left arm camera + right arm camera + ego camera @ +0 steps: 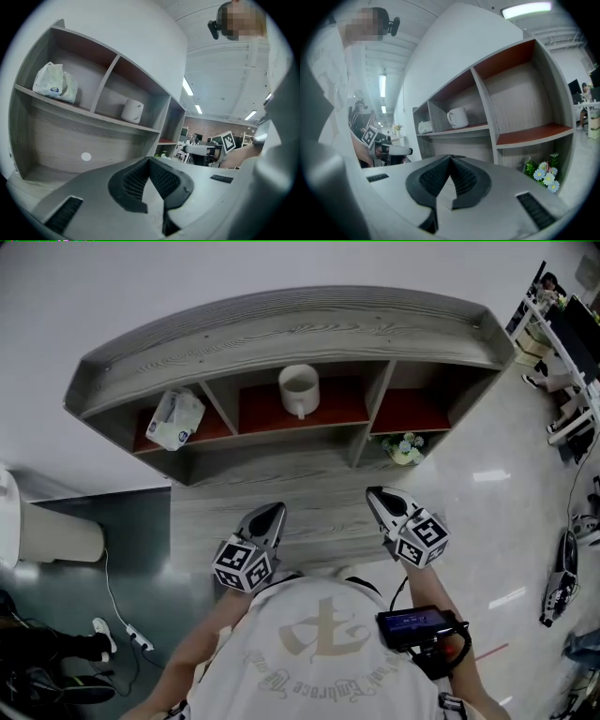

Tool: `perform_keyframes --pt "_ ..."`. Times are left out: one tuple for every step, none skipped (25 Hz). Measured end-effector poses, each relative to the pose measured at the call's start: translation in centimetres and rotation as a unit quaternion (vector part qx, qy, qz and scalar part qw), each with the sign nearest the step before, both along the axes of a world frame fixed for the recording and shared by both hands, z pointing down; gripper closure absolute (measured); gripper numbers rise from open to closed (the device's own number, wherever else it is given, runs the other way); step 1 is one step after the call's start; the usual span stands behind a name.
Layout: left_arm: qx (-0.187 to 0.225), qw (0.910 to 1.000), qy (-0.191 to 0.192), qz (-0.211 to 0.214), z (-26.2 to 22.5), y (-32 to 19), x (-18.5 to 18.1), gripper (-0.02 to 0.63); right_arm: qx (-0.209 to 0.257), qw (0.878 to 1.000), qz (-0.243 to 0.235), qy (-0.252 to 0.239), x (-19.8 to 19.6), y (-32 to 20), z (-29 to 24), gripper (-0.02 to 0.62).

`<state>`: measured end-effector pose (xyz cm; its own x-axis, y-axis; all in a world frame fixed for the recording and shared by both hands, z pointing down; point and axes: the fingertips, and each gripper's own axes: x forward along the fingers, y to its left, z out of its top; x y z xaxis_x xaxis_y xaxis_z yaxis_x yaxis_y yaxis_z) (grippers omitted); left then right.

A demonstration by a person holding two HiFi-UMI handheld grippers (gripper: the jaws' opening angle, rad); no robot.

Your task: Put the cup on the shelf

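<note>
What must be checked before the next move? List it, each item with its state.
1. Cup stands upright in the middle compartment of the shelf: ok.
2. Cup sits apart from both compartment walls: ok.
3. Left gripper has its jaws together with nothing between them: ok.
4. Right gripper has its jaws together with nothing between them: ok.
5. Both grippers are held back from the shelf, touching neither the cup nor the tissue pack: ok.
6. How far the cup stands from the front edge of its board: cannot tell.
</note>
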<state>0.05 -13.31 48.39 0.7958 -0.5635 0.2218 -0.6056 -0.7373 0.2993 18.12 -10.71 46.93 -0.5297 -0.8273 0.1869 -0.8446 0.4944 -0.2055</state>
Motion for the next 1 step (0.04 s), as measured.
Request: perform_keyframes --pt "0.000 1.0000 0.000 0.000 -0.06 0.04 0.03 0.604 0.000 1.000 -0.001 0.000 -0.03 0.02 -0.01 0.592"
